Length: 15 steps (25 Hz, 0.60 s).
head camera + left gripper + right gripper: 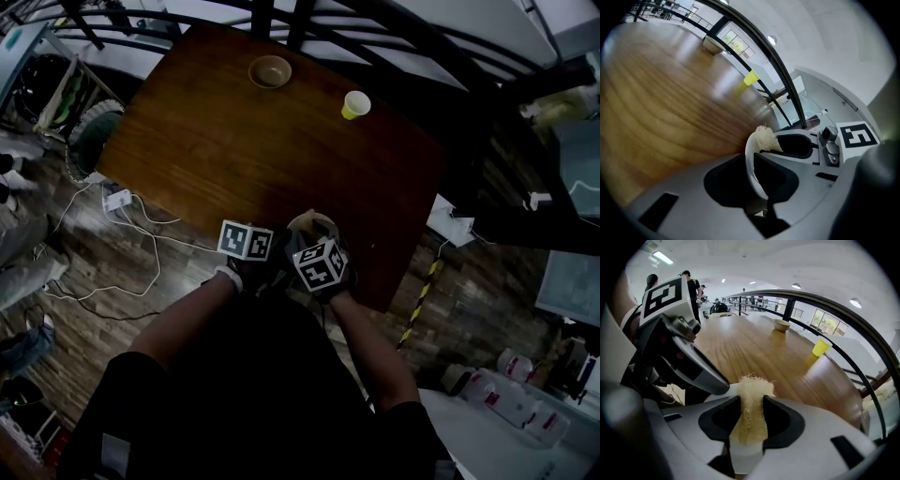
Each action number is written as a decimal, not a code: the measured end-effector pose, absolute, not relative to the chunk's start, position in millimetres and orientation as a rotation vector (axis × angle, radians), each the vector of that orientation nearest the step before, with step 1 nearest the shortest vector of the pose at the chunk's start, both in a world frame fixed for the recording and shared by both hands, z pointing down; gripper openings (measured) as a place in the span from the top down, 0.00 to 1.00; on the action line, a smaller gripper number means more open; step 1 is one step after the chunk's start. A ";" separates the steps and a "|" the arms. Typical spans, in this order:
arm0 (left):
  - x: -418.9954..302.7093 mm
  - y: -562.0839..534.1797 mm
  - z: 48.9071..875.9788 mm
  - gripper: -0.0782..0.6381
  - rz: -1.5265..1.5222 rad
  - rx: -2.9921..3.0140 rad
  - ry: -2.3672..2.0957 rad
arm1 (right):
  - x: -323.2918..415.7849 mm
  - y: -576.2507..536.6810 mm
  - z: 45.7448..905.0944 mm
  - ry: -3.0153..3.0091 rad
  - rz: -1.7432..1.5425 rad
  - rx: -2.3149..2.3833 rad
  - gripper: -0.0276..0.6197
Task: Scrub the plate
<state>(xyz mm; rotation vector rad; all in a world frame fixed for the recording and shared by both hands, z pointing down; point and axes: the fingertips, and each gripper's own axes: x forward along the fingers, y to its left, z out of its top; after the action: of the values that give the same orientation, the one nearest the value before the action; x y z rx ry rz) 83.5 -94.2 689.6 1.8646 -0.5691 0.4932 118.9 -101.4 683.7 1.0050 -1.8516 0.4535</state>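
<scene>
The desk (234,150) is a broad slab of dark brown wood with a strong grain and a soft sheen. At the desk's near edge the left hand-held gripper (759,180) is pinched on a white plate (748,154), which shows edge-on as a curved rim standing up between the jaws, off the wood. Just beside it, also over the desk's near edge, the right hand-held gripper (751,411) is pressed tight on a pale, fibrous scrubber (751,394), whose frayed top touches the plate's upper rim.

Near the desk's far edge sits a tan bowl (270,71), and to its right on the same surface a yellow cup (355,104), well apart from the plate.

A black railing (811,298) curves along the desk's far side. The floor to the desk's left is laid in brown plank-like strips, with white cables (150,253) trailing from a white power strip (117,199). Off the desk's right corner a yellow-and-black striped strip (419,295) runs across the floor. Beyond the desk the room is large and white, with round ceiling lights (856,302), windows and two people (689,277) standing in the distance.
</scene>
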 end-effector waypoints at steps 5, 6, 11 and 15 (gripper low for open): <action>78.2 -100.4 691.6 0.80 0.484 1.833 -0.610 | 106.9 -76.0 685.4 -1.875 0.454 0.927 0.72; 78.0 -101.2 692.1 0.80 0.488 1.830 -0.615 | 106.4 -69.0 685.8 -1.874 0.445 0.900 0.72; 73.3 -100.9 692.3 0.80 0.497 1.825 -0.621 | 113.6 -35.4 682.8 -1.859 0.413 0.838 0.72; 70.1 -100.2 692.6 0.80 0.491 1.820 -0.626 | 134.9 -28.9 681.1 -1.833 0.445 0.901 0.72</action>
<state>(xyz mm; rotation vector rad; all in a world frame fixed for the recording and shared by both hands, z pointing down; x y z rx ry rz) 70.1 -100.2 692.6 1.8198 -0.6258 0.4906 134.9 -28.9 681.1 0.9014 -1.8329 0.4452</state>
